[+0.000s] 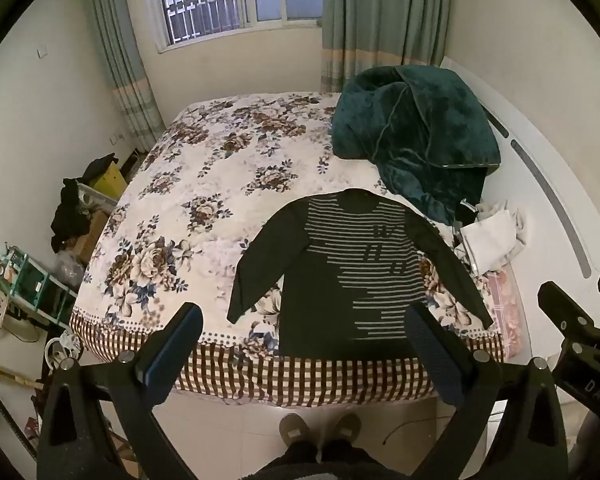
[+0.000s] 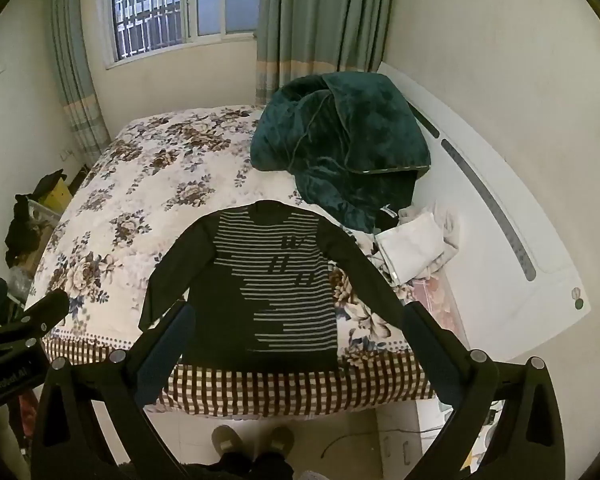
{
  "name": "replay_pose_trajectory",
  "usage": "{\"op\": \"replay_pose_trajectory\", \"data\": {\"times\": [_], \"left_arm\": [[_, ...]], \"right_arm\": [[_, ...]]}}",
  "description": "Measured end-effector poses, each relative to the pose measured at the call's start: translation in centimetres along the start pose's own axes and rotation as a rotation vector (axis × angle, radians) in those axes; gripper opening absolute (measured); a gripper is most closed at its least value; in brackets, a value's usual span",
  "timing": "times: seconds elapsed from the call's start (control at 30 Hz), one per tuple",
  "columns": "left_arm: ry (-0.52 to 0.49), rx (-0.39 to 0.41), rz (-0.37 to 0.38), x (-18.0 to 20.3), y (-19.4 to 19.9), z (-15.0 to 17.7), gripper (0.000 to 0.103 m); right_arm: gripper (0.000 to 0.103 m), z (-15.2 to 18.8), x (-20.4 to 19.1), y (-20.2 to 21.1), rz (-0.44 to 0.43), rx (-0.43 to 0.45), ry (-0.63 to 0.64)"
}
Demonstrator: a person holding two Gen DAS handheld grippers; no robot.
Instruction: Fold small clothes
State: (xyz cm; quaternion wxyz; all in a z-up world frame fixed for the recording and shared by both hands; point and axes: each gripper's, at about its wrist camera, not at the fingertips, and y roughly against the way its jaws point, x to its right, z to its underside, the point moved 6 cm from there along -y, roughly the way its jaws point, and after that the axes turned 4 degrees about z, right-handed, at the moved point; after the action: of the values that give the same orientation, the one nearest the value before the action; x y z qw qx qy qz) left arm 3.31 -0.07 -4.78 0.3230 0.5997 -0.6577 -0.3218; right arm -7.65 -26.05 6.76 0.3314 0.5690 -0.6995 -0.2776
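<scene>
Both our grippers, left [image 1: 302, 322] and right [image 2: 296, 318], hang above the bed [image 1: 204, 184], fingers apart, empty.
We judge the shirt [image 1: 340, 280], flat at the near edge, soft, light; pinch a sleeve cuff or hem corner.

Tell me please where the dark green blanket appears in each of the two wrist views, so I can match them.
Left wrist view: dark green blanket lies upper right, heaped on the bed beyond the striped shirt.
Right wrist view: blanket sits just right of centre, upper half.
Shared landmark: the barred window at the top.
</scene>
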Motion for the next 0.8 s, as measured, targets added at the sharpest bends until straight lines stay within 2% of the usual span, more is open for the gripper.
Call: {"op": "replay_pose_trajectory", "data": {"times": [0.3,0.8], "left_arm": [[-0.003,-0.003,-0.003,-0.8,1.2,-0.4,0.103],[0.000,0.007,-0.003,-0.8,1.1,-1.0,0.103]], "right_arm": [[0.103,-0.3,-0.2,0.1,-0.006,0.005,0.000],[0.103,-1.4,-0.7,0.0,-0.011,0.010,0.001]]}}
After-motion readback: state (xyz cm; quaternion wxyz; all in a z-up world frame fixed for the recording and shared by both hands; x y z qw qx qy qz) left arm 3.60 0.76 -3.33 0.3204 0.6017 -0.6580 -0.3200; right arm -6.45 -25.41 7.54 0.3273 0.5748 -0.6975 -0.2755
